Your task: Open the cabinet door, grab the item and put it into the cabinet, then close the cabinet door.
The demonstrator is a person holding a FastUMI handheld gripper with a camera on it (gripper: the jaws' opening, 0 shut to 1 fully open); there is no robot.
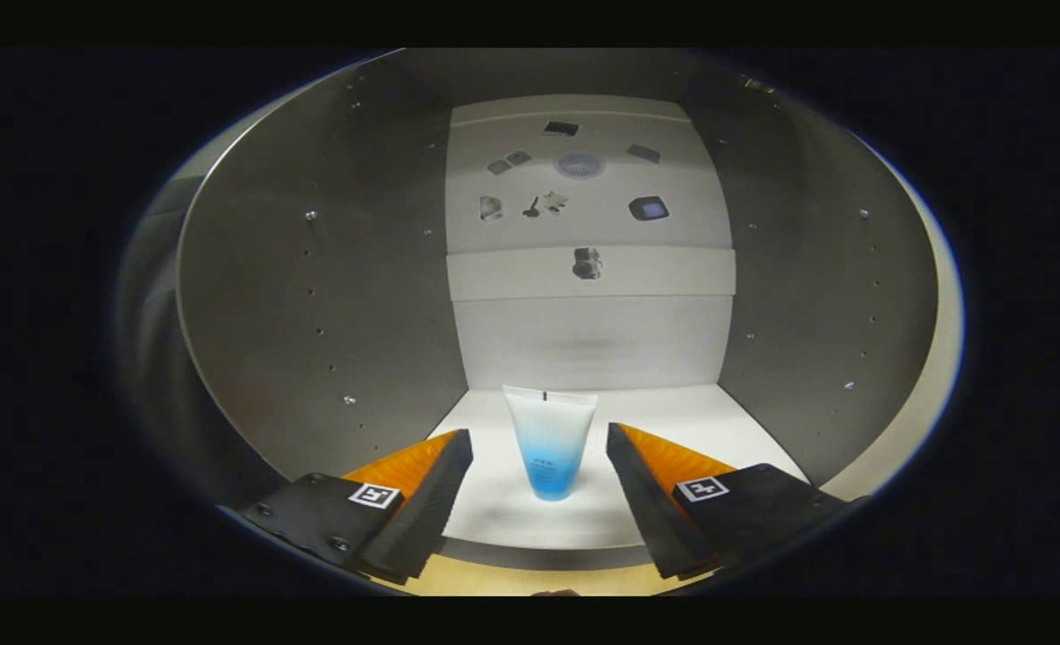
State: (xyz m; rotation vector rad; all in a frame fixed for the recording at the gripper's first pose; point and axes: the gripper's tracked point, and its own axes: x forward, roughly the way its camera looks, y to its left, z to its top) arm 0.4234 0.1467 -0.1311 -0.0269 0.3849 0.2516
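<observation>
The gripper (538, 457) jaws are spread, released; between them a tube (549, 441) stands upright, cap down, inside the cabinet (314, 296).

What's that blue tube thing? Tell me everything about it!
The tube looks like soft, see-through plastic, whitish at its flat crimped top and fading to bright blue at its rounded bottom. It stands upright, wide end up, on the white cabinet floor. It sits between the open gripper's fingers, which do not touch it. There is small dark print on it, too tiny to read.
</observation>
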